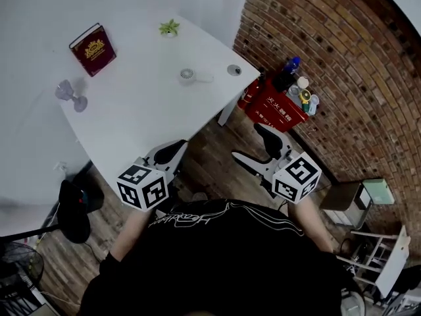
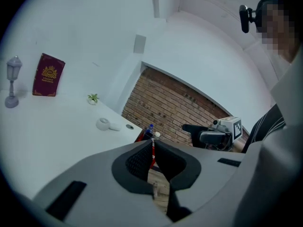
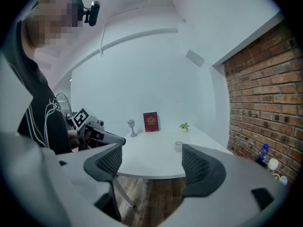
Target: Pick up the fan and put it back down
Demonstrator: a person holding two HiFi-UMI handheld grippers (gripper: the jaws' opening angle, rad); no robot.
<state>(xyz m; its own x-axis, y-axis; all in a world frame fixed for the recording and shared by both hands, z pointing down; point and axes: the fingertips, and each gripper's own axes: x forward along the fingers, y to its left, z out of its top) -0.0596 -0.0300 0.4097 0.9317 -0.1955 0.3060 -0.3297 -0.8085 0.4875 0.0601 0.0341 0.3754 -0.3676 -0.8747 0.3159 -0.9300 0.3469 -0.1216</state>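
A small white hand-held fan (image 1: 188, 76) lies on the white table (image 1: 138, 117), toward its far right side; it also shows as the fan (image 2: 103, 124) and the fan (image 3: 178, 145). Both grippers hang off the table's near edge, over the wooden floor and well short of the fan. My left gripper (image 1: 170, 151) has its jaws pressed together with nothing between them (image 2: 152, 145). My right gripper (image 1: 255, 147) stands open, its jaws wide apart and empty (image 3: 150, 162).
On the table stand a red book (image 1: 93, 49), a small potted plant (image 1: 170, 27), a grey lantern ornament (image 1: 71, 94) and a round cable port (image 1: 234, 70). A red crate (image 1: 273, 107) with bottles sits by the brick wall (image 1: 342, 58). A black stool (image 1: 74, 209) stands at the left.
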